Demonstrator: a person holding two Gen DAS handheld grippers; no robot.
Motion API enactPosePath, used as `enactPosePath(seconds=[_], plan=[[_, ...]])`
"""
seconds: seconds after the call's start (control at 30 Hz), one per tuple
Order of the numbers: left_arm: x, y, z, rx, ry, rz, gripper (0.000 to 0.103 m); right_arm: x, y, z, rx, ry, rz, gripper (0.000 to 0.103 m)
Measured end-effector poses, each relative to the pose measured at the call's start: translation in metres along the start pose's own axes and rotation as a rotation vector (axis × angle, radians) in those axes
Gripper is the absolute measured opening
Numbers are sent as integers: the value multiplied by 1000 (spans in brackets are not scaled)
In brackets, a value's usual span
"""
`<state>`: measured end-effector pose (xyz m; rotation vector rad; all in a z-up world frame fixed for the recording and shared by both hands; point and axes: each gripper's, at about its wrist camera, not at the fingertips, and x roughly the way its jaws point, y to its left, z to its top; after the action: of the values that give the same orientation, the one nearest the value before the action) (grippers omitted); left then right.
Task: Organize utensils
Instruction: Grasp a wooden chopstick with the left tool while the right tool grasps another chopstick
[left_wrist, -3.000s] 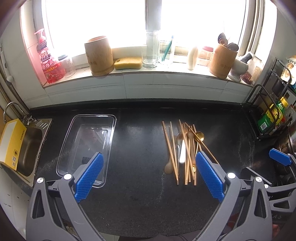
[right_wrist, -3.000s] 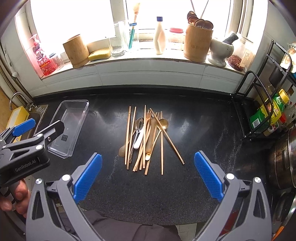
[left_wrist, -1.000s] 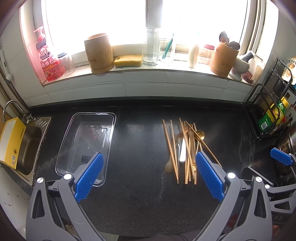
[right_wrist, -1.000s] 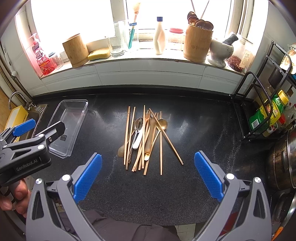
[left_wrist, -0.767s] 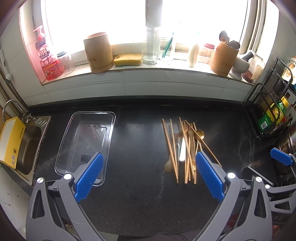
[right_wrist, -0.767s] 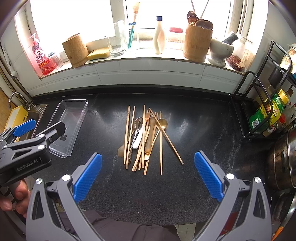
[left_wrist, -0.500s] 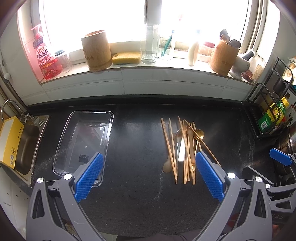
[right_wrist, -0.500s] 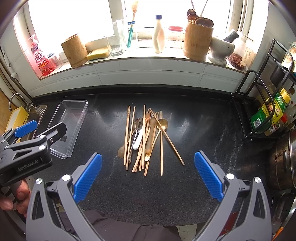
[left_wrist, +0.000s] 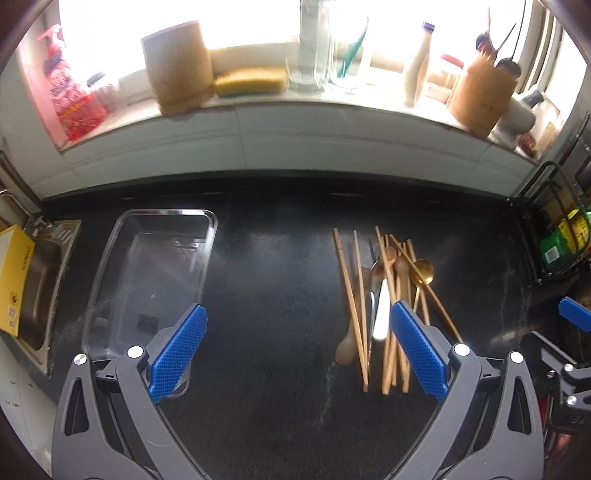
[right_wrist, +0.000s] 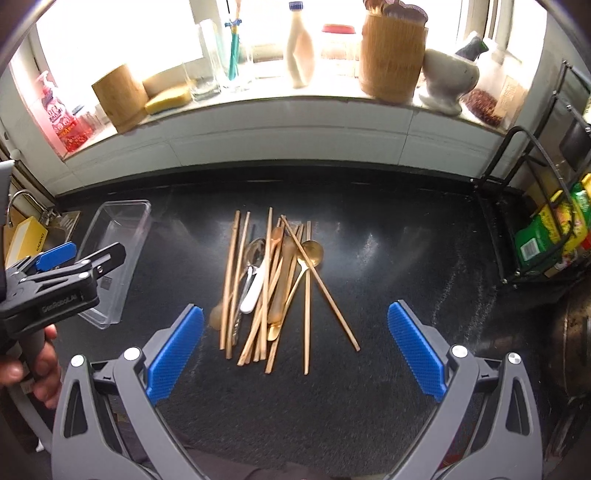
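Here, from the left wrist: left gripper (left_wrist: 295, 347) spread wide over the counter (left_wrist: 273, 295), nothing held, tray (left_wrist: 207, 236) ahead-left, utensils (left_wrist: 384, 295) piled ahead-right. Then from the right wrist: right gripper (right_wrist: 295, 347) likewise gaping, empty, above the utensils (right_wrist: 273, 280); tray (right_wrist: 144, 218) far left.

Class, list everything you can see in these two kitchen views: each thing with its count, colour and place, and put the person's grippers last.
chopsticks: several, tan, piled mid-counter
spoons: a few, gold, wood and white-handled, in the pile
tray: one, clear, counter left
counter: one, black
bamboo holders: two, tan, windowsill
sponge: one, yellow, windowsill
soap bottle: one, pink, sill left
mortar: one, grey-white, sill right
sink: one, steel, far left
left gripper: blue pads, open
right gripper: blue pads, open
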<state>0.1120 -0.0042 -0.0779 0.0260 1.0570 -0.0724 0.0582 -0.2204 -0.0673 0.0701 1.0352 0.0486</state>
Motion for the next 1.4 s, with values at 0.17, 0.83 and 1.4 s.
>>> enactPosePath(seconds=[0.17, 0.83, 1.4], plan=[[62, -5, 5, 16, 53, -19, 97, 46, -13, 4, -37, 28, 15, 97], [204, -23, 18, 22, 203, 5, 97, 187, -55, 15, -91, 217, 7, 97], [207, -30, -12, 15, 136, 33, 97, 223, -53, -7, -227, 211, 25, 75]])
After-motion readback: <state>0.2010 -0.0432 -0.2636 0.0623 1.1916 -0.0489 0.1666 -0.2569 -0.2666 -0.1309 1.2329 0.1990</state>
